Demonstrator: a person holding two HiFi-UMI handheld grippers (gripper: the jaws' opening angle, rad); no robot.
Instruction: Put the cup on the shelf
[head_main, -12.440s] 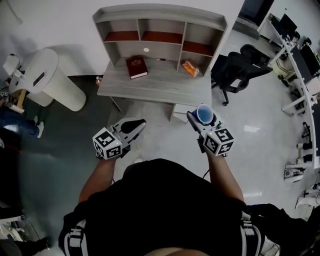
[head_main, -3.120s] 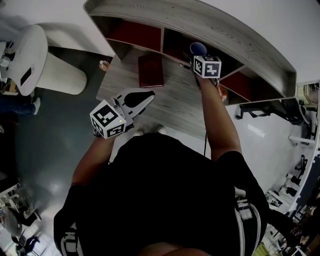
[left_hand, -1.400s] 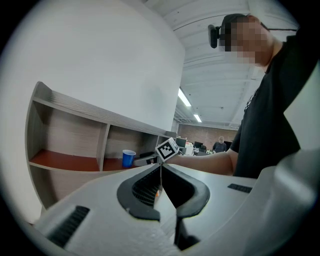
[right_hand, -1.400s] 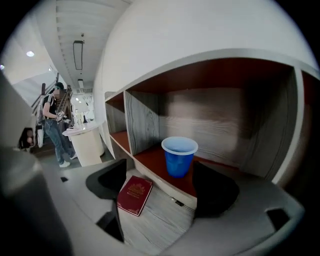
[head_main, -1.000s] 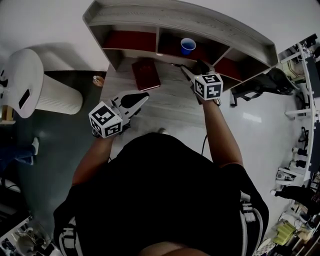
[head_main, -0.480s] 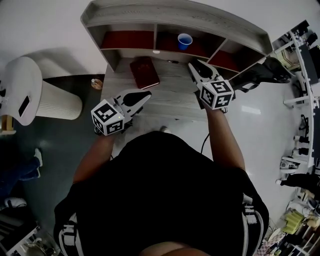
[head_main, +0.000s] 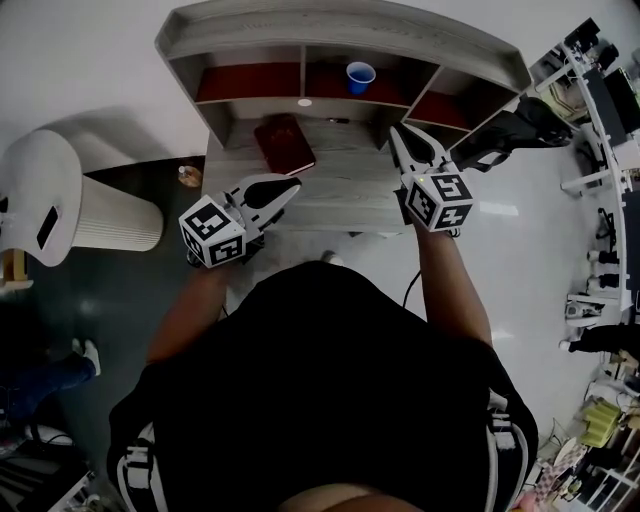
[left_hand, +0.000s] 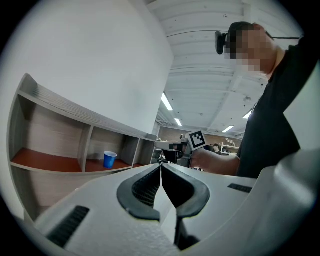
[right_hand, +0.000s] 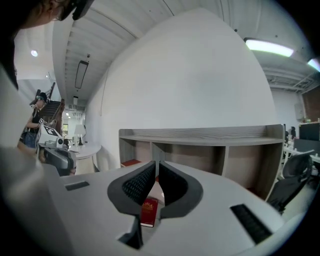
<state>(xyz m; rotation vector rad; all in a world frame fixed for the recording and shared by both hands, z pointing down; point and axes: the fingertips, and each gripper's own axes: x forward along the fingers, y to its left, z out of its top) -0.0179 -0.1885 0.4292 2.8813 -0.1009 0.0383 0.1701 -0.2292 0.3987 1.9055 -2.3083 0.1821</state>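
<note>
The blue cup (head_main: 360, 76) stands upright in the middle compartment of the grey shelf unit (head_main: 340, 22); the left gripper view also shows the cup (left_hand: 109, 159) on the red-brown shelf floor. My right gripper (head_main: 396, 131) hovers over the desk, well short of the cup, its jaws closing tip to tip with nothing between them. In its own view the right gripper (right_hand: 156, 163) points at the shelf. My left gripper (head_main: 292, 184) is shut and empty over the desk's near left part, and in its own view the left gripper (left_hand: 161, 165) has its jaws pressed together.
A dark red book (head_main: 284, 143) lies on the grey desk (head_main: 345, 195) below the shelf. A white cylindrical bin (head_main: 70, 210) stands on the floor at left. A black office chair (head_main: 500, 135) is at the desk's right end.
The right gripper has drawn back from the shelf toward me and its jaws have come together. The cup stays in the middle compartment. The left gripper has hardly moved.
</note>
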